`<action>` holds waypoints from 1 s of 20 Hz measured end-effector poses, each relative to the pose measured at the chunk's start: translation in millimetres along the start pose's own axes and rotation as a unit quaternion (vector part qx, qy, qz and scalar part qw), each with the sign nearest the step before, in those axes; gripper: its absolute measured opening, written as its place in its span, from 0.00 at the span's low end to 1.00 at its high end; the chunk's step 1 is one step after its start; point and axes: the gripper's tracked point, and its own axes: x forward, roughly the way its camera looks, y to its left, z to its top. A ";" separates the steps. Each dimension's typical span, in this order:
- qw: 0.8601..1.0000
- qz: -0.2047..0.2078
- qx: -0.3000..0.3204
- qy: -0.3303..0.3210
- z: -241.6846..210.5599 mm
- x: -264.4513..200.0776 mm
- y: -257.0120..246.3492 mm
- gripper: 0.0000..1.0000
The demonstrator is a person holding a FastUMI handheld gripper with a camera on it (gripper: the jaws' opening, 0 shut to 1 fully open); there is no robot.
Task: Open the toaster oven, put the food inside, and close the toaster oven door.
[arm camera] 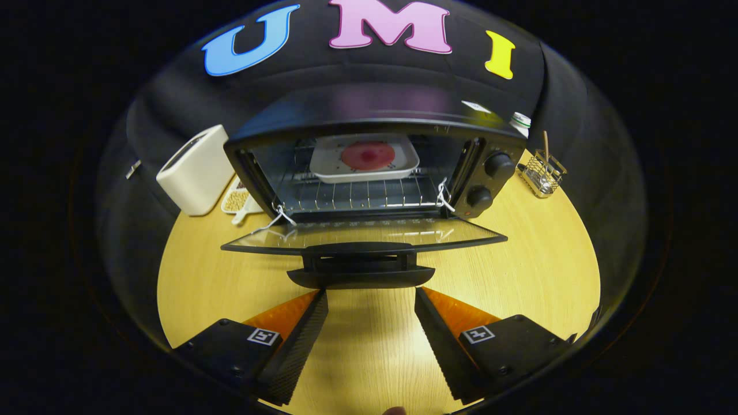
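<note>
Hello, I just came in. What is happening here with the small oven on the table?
A person is working a hand-held gripper at a toaster oven on a wooden table. The oven door is folded down open, and a white tray with a round red piece of food already sits on the rack inside. The gripper's fingers are open and empty, just short of the door handle. The door is not yet closed.

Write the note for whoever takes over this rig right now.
Tongs: open, holding nothing, fingers just short of the door handle.
Toaster oven: door folded down flat, fully open.
Food: on a white tray, sitting on the rack inside.
Done: oven opened, food in.
Left: lift the door by its handle and shut it.
</note>
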 end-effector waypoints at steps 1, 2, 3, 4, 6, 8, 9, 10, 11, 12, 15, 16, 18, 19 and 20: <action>1.000 0.002 0.005 -0.014 9.4 -5.4 0.6 0.99; 0.999 0.005 0.010 -0.031 20.7 -12.6 1.7 0.99; 0.998 0.011 0.017 -0.052 34.0 -21.3 3.5 0.99; 0.997 0.017 0.023 -0.076 47.8 -31.0 2.7 0.98; 0.992 0.024 0.036 -0.121 70.8 -53.9 -0.4 0.99; 0.987 0.030 0.046 -0.152 86.3 -75.2 -1.8 0.99; 0.985 0.030 0.047 -0.164 92.5 -82.5 -3.5 0.99; 0.983 0.032 0.047 -0.173 97.9 -91.0 -8.1 0.99; 0.982 0.034 0.045 -0.181 101.6 -102.4 -11.0 0.99; 0.980 0.035 0.042 -0.190 104.4 -109.5 -15.6 0.99; 0.974 0.036 0.025 -0.223 114.3 -136.4 -34.5 0.99; 0.970 0.036 0.020 -0.238 119.5 -149.3 -36.9 0.99; 0.964 0.038 0.006 -0.264 129.1 -174.5 -46.9 0.99; 0.961 0.037 -0.003 -0.276 136.8 -184.6 -53.5 0.99; 0.956 0.040 -0.013 -0.289 144.5 -197.3 -59.6 0.99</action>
